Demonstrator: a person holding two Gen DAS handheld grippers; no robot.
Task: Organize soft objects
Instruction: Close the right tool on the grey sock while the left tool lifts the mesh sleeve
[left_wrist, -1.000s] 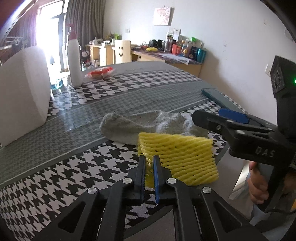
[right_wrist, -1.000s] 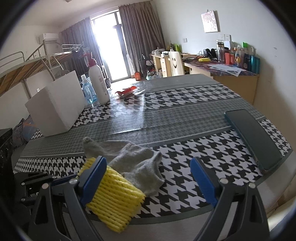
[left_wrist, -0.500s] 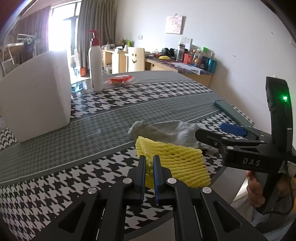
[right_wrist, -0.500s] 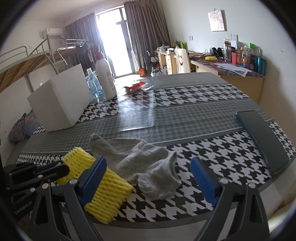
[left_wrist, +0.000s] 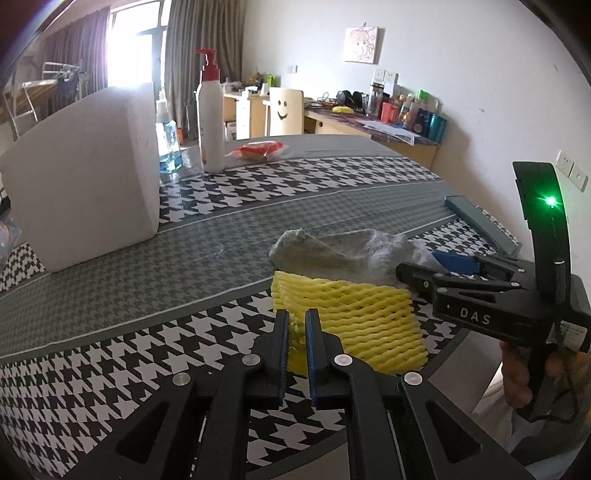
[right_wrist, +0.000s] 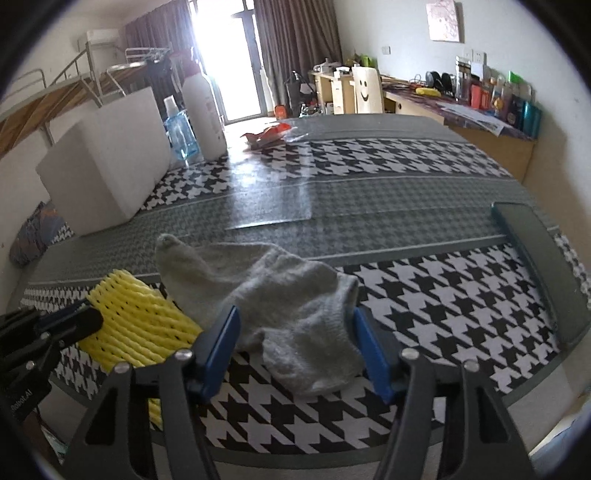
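My left gripper (left_wrist: 295, 317) is shut on the near edge of a yellow foam net (left_wrist: 351, 317), which rests low at the table's front edge. Behind and right of it lies a crumpled grey sock (left_wrist: 332, 251). In the right wrist view the sock (right_wrist: 280, 288) lies between the blue pads of my right gripper (right_wrist: 294, 312), whose jaws are closing around its near end; the pads stand at its sides without squeezing it. The yellow net (right_wrist: 136, 321) and my left gripper (right_wrist: 55, 325) sit to the left. My right gripper (left_wrist: 421, 264) reaches in from the right.
A white foam block (left_wrist: 85, 192) stands at the back left, with a pump bottle (left_wrist: 210, 122), a blue bottle (left_wrist: 168, 144) and a red packet (left_wrist: 258, 149) behind it. A dark flat case (right_wrist: 539, 258) lies at the right edge of the houndstooth table (right_wrist: 424, 295). A hand (left_wrist: 517, 376) holds the right gripper.
My right gripper has moved forward and down over the sock and its jaws have narrowed around it. The left gripper has drawn the yellow net a little away from the sock.
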